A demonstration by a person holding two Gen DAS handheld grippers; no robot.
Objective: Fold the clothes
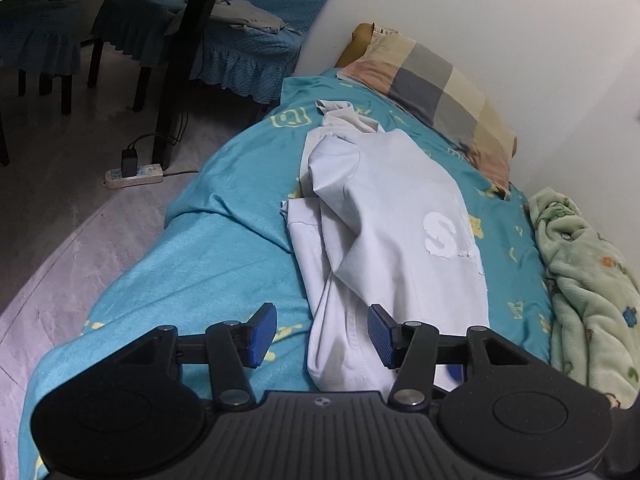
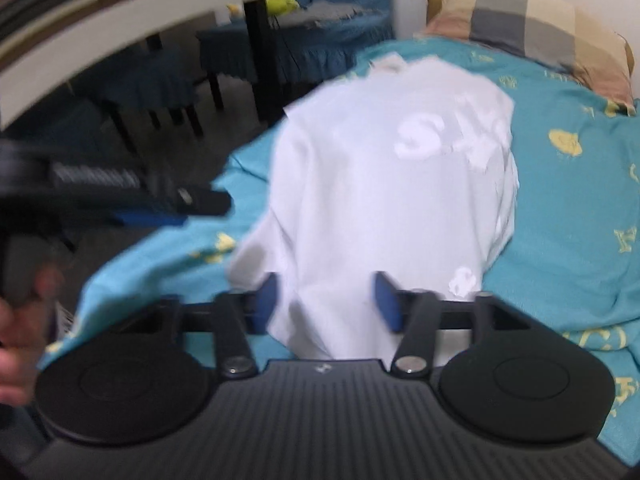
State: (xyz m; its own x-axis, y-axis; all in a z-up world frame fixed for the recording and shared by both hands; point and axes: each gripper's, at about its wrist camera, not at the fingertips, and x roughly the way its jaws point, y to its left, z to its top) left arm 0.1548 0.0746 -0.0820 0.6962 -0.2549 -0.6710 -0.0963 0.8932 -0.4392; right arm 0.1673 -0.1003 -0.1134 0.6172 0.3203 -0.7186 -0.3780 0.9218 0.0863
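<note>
Shirt: a white shirt [image 1: 384, 216] with a pale printed letter lies lengthwise on my bed's turquoise sheet [image 1: 224, 248], between the floor-side edge and the checked pillow [image 1: 436, 92].
Left jaws: my left gripper [image 1: 322, 334] stands wide open and holds nothing; its right pad sits over the shirt's near hem, its left pad over bare sheet.
Right jaws: my right gripper [image 2: 326, 302] is also spread wide, with shirt cloth showing in the gap; I cannot tell whether the pads touch it.
Progress: one side looks already turned in over the body, with layered edges showing along the left. I judge it partly folded; it is long and rumpled, not a neat stack.
Left view only: the layered fold edges, the bunched collar end, a green fleece blanket [image 1: 588, 292] and a power strip [image 1: 134, 174] on the floor.
Right view only: blurred; it shows my left gripper from outside, and a hand [image 2: 16, 340].
</note>
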